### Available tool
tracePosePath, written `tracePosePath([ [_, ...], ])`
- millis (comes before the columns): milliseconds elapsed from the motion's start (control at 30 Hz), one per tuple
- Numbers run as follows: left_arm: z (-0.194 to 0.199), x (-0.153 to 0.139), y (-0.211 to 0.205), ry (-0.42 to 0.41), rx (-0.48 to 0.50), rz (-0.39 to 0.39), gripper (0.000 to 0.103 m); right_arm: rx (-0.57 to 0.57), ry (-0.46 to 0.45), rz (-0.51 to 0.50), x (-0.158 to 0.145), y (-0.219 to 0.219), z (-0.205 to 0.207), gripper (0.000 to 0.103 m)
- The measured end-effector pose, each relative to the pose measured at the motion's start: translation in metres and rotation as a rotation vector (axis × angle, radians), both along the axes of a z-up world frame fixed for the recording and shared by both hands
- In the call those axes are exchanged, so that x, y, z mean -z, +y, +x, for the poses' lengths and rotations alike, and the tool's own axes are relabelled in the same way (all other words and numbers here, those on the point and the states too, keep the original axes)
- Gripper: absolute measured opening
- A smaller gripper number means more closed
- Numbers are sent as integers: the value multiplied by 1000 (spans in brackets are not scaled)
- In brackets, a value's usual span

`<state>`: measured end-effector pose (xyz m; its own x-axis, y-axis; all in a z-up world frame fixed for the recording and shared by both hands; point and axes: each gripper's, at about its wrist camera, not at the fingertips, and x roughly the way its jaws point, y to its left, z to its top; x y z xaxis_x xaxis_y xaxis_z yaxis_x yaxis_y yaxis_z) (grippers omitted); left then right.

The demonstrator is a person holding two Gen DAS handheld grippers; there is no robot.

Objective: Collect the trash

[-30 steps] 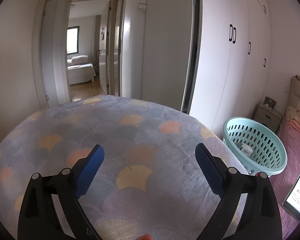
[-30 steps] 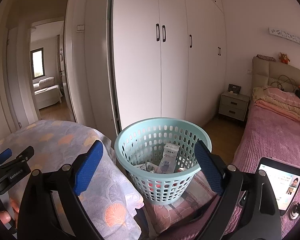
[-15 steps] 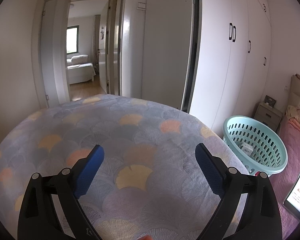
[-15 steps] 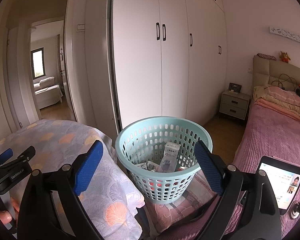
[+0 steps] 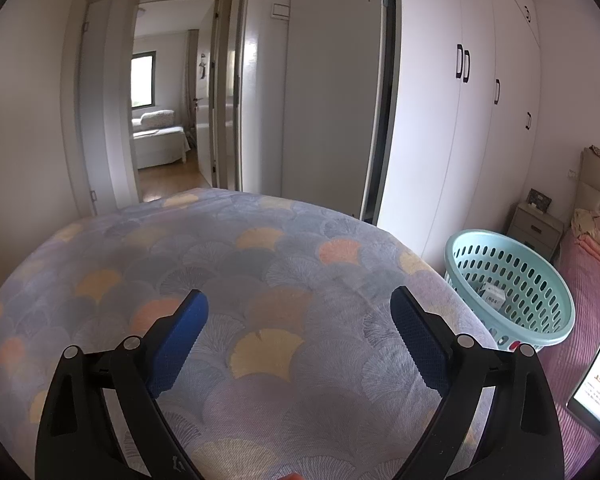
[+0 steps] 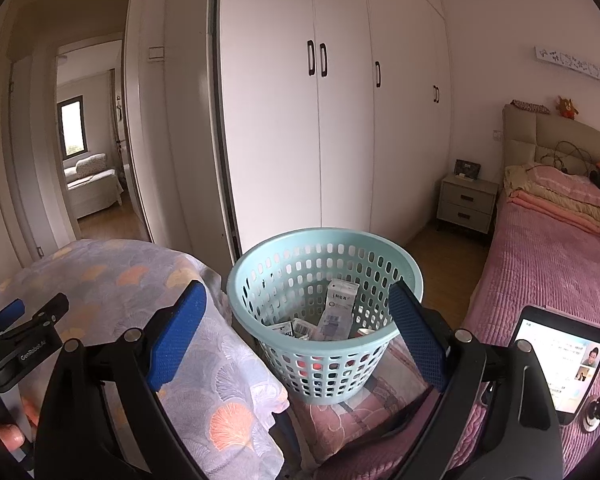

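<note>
The teal perforated basket (image 6: 324, 312) is the landmark here. It stands on pink cloth at the foot end of the pink bed (image 6: 548, 264), and several small boxes and packets of trash (image 6: 338, 310) lie inside it, one white carton leaning upright against the others.

Just left of the basket is the surface (image 5: 220, 280), covered by a lilac cloth printed with fan-shaped leaves in yellow and orange; its edge drapes down beside the basket's wall. The left gripper (image 5: 298, 320) hovers over this cloth with its jaws spread wide and nothing between them. The right gripper (image 6: 296, 320) points at the basket, jaws likewise spread wide and holding nothing.

Behind the basket runs a white wardrobe (image 6: 340, 120) with dark handles. Right of the basket, a lit phone (image 6: 560, 356) sits on a stand, and farther back a grey nightstand (image 6: 466, 202) stands by the headboard. Far left of the basket, a doorway (image 5: 168, 100) opens onto another room.
</note>
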<state>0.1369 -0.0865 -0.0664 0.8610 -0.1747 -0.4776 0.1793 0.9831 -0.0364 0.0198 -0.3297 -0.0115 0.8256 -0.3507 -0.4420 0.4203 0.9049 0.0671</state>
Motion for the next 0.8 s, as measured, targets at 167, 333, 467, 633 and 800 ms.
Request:
tracePosePath([
  [167,0,0,0,1,-1,-1,90,6,0,5,0,-1,0,88],
  [333,0,0,1,2,-2,-2,90,12,10,13,1,-3,1,88],
  [467,0,1,0,6,-5,-5,90,23,8,18,1,-6,1,88],
  [633,0,1,-3,4,-6,12,90,27,22,35,3,-8,4,88],
  [800,0,0,-2,4,-9,14,90,27,26,37,3,-7,5,88],
])
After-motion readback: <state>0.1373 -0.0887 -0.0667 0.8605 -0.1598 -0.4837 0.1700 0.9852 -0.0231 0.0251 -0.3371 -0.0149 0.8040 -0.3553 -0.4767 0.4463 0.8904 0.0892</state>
